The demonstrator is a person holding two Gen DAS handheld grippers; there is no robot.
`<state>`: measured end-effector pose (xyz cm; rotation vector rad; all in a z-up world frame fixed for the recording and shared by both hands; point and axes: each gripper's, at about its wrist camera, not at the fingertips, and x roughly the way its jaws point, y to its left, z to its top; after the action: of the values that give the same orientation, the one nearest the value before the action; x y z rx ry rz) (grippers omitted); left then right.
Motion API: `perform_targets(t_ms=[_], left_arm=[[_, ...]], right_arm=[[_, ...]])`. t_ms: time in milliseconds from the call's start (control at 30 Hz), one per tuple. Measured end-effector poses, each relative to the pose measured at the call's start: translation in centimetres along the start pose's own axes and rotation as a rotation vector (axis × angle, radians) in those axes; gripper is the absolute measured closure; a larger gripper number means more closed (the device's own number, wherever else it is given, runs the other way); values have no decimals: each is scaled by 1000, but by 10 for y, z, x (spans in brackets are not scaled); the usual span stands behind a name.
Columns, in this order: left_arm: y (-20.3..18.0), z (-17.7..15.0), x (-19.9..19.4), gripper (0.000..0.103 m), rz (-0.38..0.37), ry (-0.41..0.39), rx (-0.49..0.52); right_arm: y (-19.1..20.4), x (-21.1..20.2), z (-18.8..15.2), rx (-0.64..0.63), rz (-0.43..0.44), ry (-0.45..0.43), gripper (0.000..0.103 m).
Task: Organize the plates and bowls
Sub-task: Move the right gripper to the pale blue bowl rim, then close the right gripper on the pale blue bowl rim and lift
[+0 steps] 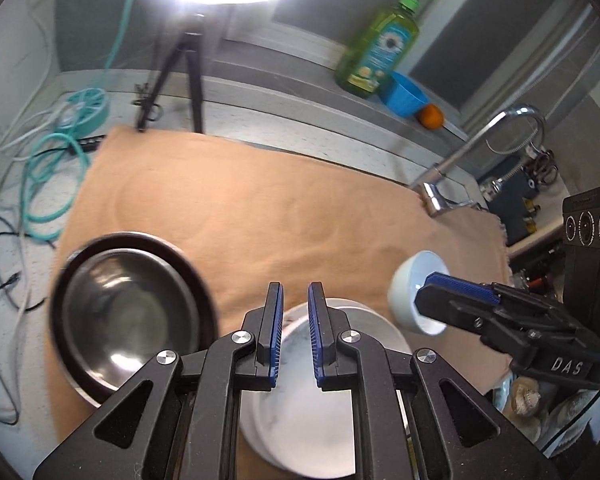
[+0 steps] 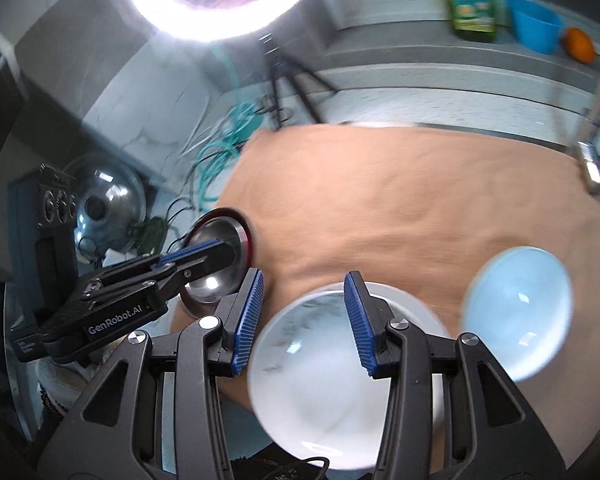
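Note:
A steel bowl (image 1: 128,312) sits in a dark plate (image 1: 80,256) at the left of the tan cloth (image 1: 260,208). A white marbled bowl (image 1: 312,420) rests on a white plate (image 1: 384,328) at the front. My left gripper (image 1: 296,296) hovers above the marbled bowl, jaws narrowly apart and empty. A pale blue bowl (image 1: 412,292) lies by the right gripper's fingers (image 1: 460,286). In the right wrist view my right gripper (image 2: 304,284) is open above the marbled bowl (image 2: 320,380), with the pale blue bowl (image 2: 516,312) to its right and the steel bowl (image 2: 216,264) behind the left gripper.
A faucet (image 1: 480,148) stands at the cloth's right edge. A green soap bottle (image 1: 380,44), a blue cup (image 1: 404,92) and an orange (image 1: 432,116) sit on the back ledge. A tripod (image 1: 180,80) and cables (image 1: 52,176) lie at back left. A steel lid (image 2: 108,204) stands left.

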<state>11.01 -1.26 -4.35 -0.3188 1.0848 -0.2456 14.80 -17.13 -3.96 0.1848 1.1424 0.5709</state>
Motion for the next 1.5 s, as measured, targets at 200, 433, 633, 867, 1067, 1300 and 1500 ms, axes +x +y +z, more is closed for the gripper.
perform_targets(t_ms=[200,433,633,867,1067,1300,1500], left_arm=[[-40,2,27,92,-45,49,69],[-76,3,60,92,-81,110,120],[-95,3,90,92,-78,166,139],[-108,5,105,92,-92,196,141],[-116,5,116,92,-73,213,159],[-118,1,129,92,-55,239,165],[-115,0,137,92,-45,247,160]], right_arm=[[-56,-36,-9,94,-77,-66,59],[-117,-59,-22,177,-177,-113,59],[-159,-49,-34,255,-205,-83,59],[-194,-36,-49,349,-168,-51,59],[-207,-28,-57,387,-140,-32,59],[-207,-19,-62,387,-115,-8,70],[-209,-12,-66,396,-96,10,81]])
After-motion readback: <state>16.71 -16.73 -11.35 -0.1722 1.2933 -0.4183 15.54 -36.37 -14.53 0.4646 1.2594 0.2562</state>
